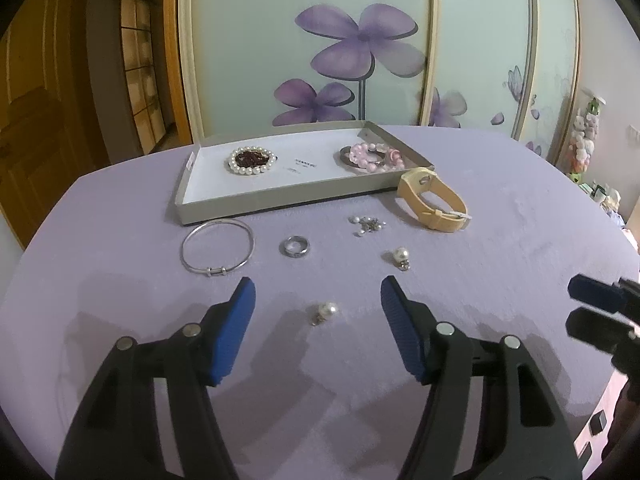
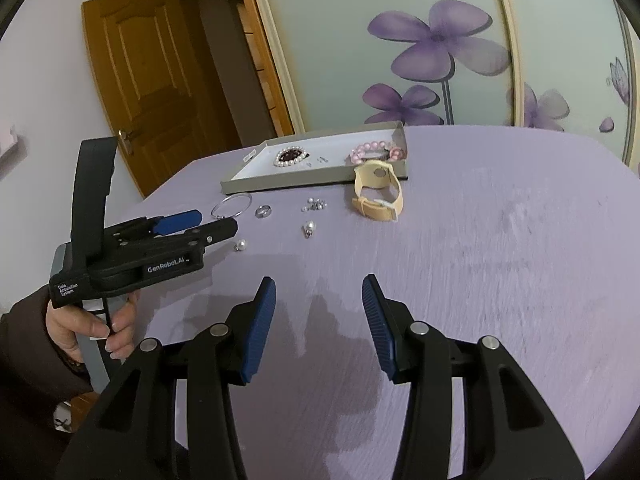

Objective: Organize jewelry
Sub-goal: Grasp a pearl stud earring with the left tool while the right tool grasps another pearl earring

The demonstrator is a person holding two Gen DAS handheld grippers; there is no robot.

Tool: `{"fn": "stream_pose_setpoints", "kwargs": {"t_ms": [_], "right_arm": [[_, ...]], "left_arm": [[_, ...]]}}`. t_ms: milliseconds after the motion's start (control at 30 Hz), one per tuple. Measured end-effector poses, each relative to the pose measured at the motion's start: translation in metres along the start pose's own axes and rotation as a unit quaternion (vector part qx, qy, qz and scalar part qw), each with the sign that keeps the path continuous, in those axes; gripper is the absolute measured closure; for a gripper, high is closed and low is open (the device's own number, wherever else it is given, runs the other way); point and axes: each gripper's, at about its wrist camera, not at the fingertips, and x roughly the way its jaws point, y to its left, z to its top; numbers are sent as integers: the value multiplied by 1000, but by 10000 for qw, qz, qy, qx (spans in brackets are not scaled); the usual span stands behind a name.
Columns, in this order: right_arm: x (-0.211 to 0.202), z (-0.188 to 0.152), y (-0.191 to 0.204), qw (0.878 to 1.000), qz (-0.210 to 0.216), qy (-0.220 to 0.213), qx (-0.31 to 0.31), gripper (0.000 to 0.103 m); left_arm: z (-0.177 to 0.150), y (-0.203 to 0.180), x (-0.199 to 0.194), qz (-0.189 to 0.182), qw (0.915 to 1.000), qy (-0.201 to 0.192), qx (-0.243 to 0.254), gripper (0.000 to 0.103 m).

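A shallow grey box [image 1: 280, 200] [image 2: 280, 184] holds a white pearl bracelet [image 1: 252, 160] and a pink bead bracelet [image 1: 370, 156]. In front of it on the purple cloth lie a silver bangle [image 1: 218, 246], a silver ring [image 1: 295, 247], a cluster of small beads [image 1: 368, 225], a pearl earring [image 1: 401, 258] and a beige watch [image 1: 434, 200] [image 2: 378, 192]. Another pearl earring [image 1: 326, 312] [image 2: 241, 245] lies just ahead of my open, empty left gripper [image 1: 318, 292]. My right gripper [image 2: 319, 292] is open and empty over bare cloth, farther back.
The round table's purple cloth [image 2: 500, 260] drops off at the left and near edges. A sliding wardrobe door with purple flowers [image 1: 360, 48] stands behind the table. A wooden door [image 2: 148, 80] is at the left.
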Motion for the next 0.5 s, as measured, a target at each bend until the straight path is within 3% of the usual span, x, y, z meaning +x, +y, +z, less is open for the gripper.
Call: {"fn": "stream_pose_setpoints", "kwargs": {"t_ms": [200,267,367,500], "right_arm": [[-4,-4,-3,9999,62,-65,94,56],[-5,-3,-5,9999,70,-83,100,56],[-5,-3,-4,9999,92,-98,89,56],[-6,-2,-5,9998,126,-97,69,56]], "left_arm": [[-4,-13,11,117,9988,409,222,45],[-4,-13,17,167,9980,558,233,52],[-4,-10,29,195,9961,849,124,61],[-2,-4,39,164,9949,988,-68,65]]}}
